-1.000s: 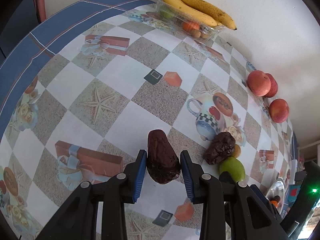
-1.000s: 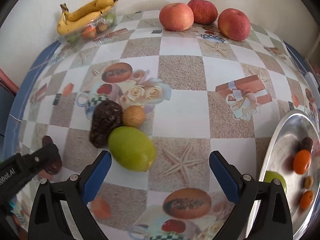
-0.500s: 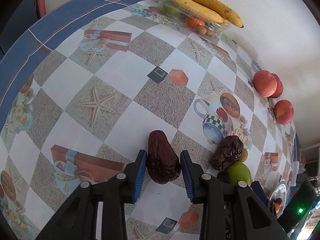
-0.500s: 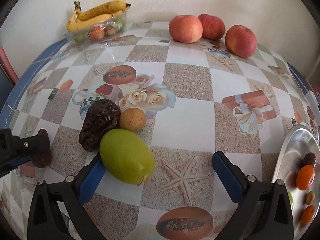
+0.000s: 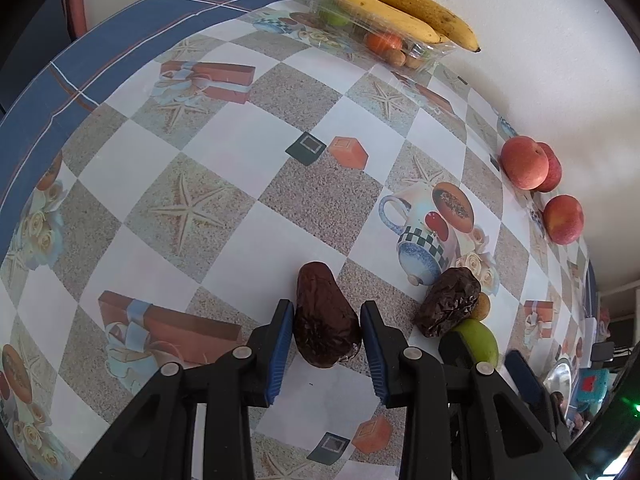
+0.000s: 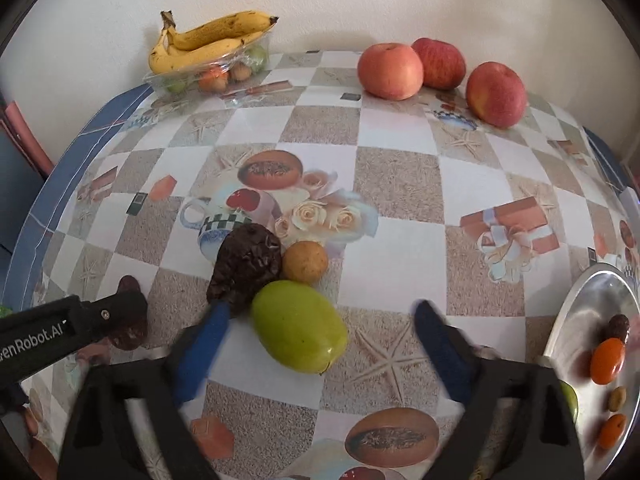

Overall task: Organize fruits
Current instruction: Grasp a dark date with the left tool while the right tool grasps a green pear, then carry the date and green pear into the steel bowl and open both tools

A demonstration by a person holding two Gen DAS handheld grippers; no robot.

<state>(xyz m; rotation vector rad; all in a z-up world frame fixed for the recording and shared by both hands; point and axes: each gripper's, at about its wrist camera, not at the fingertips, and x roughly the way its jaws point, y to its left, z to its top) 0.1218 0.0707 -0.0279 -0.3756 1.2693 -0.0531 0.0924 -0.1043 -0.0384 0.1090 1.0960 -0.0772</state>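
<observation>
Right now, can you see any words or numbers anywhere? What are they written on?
"enRobot.AI" in white letters on the black arm of the left gripper, seen in the right wrist view; the start of the word is cut off at the picture's edge.
No other words or numbers can be read: the tablecloth shows only pictures, and the clutter at the far right of the left wrist view is too small.

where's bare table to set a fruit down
Free: the stretch between the apples, the green fruit and the metal plate. Crowded: around the wrinkled date and round brown fruit, and the banana tray corner.
</observation>
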